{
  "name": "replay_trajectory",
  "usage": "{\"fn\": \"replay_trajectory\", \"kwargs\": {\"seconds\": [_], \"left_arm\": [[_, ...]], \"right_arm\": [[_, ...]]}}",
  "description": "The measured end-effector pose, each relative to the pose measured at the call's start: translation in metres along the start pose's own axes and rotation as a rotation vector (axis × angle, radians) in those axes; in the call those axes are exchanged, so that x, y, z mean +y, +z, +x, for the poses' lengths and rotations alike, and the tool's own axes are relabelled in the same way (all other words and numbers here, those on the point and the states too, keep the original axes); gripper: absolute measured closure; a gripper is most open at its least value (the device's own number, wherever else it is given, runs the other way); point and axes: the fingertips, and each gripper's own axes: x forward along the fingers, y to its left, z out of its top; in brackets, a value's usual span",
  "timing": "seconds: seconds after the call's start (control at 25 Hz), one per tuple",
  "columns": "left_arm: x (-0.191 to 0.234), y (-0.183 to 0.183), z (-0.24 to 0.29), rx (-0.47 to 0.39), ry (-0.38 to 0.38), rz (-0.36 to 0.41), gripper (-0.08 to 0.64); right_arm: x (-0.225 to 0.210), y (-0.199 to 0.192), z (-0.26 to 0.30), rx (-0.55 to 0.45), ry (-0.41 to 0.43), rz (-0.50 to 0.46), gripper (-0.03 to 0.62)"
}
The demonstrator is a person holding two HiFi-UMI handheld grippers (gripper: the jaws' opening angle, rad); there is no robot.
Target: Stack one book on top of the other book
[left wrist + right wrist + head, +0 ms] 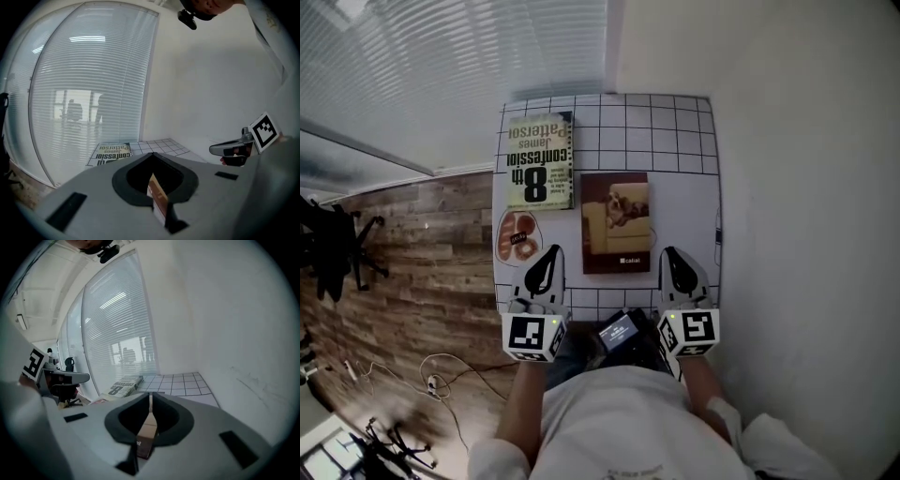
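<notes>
Two books lie flat on the white gridded table (694,131). A green and cream paperback (539,161) is at the far left. A brown book with a dog on its cover (616,222) lies in the middle, nearer to me. My left gripper (550,253) hovers shut and empty just off the brown book's near left corner. My right gripper (670,253) is shut and empty off its near right corner. In the left gripper view the brown book (158,194) shows beyond the closed jaws and the paperback (112,153) lies further off. The right gripper view shows the brown book (146,430) and the paperback (124,386).
A round card with red shapes (517,234) lies by the table's left edge, beside the left gripper. A white wall (806,187) runs along the table's right side and window blinds (450,66) stand behind it. Wooden floor (422,272) lies to the left.
</notes>
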Motion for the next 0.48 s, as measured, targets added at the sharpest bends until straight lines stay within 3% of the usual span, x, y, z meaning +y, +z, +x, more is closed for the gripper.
{"fn": "replay_trajectory", "kwargs": {"seconds": [0.48], "left_arm": [[-0.003, -0.039, 0.035, 0.098, -0.003, -0.018, 0.552]], "right_arm": [[-0.016, -0.034, 0.027, 0.089, 0.024, 0.029, 0.554]]}}
